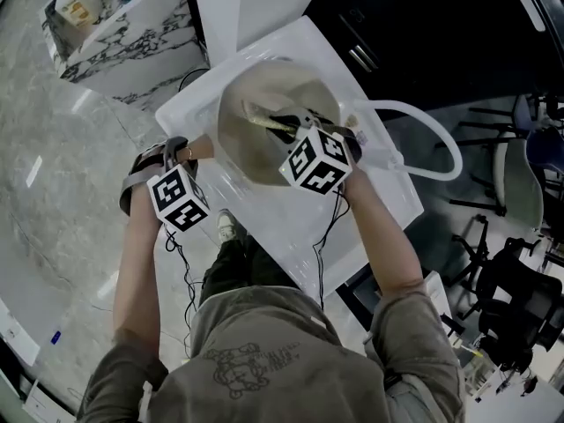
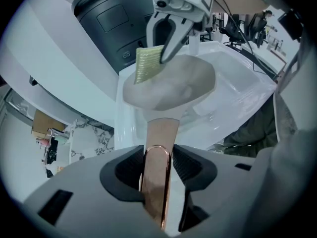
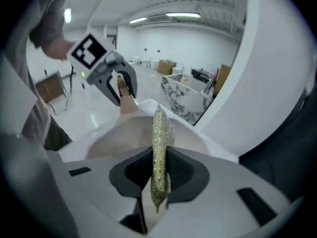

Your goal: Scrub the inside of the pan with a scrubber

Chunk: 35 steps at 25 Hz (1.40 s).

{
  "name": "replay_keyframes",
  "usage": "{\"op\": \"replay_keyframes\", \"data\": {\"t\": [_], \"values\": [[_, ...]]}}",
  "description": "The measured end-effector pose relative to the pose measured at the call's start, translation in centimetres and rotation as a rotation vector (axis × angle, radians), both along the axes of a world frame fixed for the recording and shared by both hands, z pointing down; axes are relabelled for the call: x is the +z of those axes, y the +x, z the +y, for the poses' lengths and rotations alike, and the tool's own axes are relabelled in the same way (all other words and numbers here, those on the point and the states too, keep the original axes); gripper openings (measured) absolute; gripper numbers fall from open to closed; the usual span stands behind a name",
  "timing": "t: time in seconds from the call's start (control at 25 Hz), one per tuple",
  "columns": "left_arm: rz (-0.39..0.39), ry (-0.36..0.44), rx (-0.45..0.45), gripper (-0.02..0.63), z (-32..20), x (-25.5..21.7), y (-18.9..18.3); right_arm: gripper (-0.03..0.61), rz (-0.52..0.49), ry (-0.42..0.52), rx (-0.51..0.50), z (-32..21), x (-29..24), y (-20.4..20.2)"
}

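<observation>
A beige pan point(image 1: 264, 104) sits in a white sink point(image 1: 374, 196). My left gripper point(image 1: 188, 154) is at the pan's left, shut on its copper-coloured handle point(image 2: 159, 152), which runs between the pads point(image 2: 130, 168). My right gripper point(image 1: 284, 123) hangs over the pan, shut on a thin yellow-green scrubber point(image 3: 159, 148) held edge-up. In the left gripper view the scrubber point(image 2: 147, 63) hangs clear above the pan's inside point(image 2: 173, 83), with the right gripper point(image 2: 166, 48) over it. The right gripper view shows the left gripper point(image 3: 119, 86) beyond the pan point(image 3: 129, 138).
A white hose point(image 1: 441, 144) loops off the sink's right side. A marble-topped counter point(image 1: 123, 33) stands at the far left and a dark cabinet point(image 1: 423, 33) lies behind the sink. Black chairs point(image 1: 520, 298) stand to the right.
</observation>
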<state>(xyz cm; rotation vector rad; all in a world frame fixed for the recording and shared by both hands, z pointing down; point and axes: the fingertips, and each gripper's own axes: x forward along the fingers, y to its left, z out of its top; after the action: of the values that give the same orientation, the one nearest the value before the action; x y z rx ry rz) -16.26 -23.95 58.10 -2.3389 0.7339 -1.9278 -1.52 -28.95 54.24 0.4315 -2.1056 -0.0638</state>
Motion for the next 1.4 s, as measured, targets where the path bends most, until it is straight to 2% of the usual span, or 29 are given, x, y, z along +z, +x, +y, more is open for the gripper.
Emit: {"op": "replay_keyframes", "data": {"t": [0.08,0.28,0.36,0.44,0.56,0.68,0.8,0.96,1.2,1.4], "values": [[0.003,0.001,0.000,0.187,0.0,0.0,0.0,0.072,0.089,0.201,-0.042,-2.5,0.5,-0.5],[-0.002,0.034,0.016,0.187,-0.1,-0.1,0.2,0.072,0.310,0.488,-0.095,-7.4,4.1,0.2],[0.004,0.032,0.015,0.187,0.0,0.0,0.1,0.074,0.387,0.559,-0.117,-8.4,5.3,1.0],[0.013,0.029,0.011,0.187,0.1,0.0,0.2,0.077,0.475,0.570,-0.154,-8.6,6.5,2.2],[0.017,0.033,0.006,0.187,0.1,0.1,0.2,0.077,0.588,0.487,-0.218,-7.7,9.2,4.5],[0.021,0.033,0.006,0.187,0.3,0.1,0.2,0.077,0.644,0.447,-0.240,-6.7,10.4,6.4],[0.023,0.035,0.005,0.187,0.2,0.0,0.2,0.077,0.677,0.363,-0.212,-5.4,10.4,7.9],[0.022,0.034,0.003,0.187,0.2,0.0,0.3,0.077,0.716,0.159,-0.128,-2.2,10.3,10.4],[0.021,0.033,-0.009,0.187,0.1,0.1,0.1,0.077,0.612,-0.096,0.027,2.8,10.2,11.2],[0.019,0.024,-0.023,0.189,0.1,0.1,0.2,0.077,0.449,-0.366,0.107,6.9,9.4,8.9]]}}
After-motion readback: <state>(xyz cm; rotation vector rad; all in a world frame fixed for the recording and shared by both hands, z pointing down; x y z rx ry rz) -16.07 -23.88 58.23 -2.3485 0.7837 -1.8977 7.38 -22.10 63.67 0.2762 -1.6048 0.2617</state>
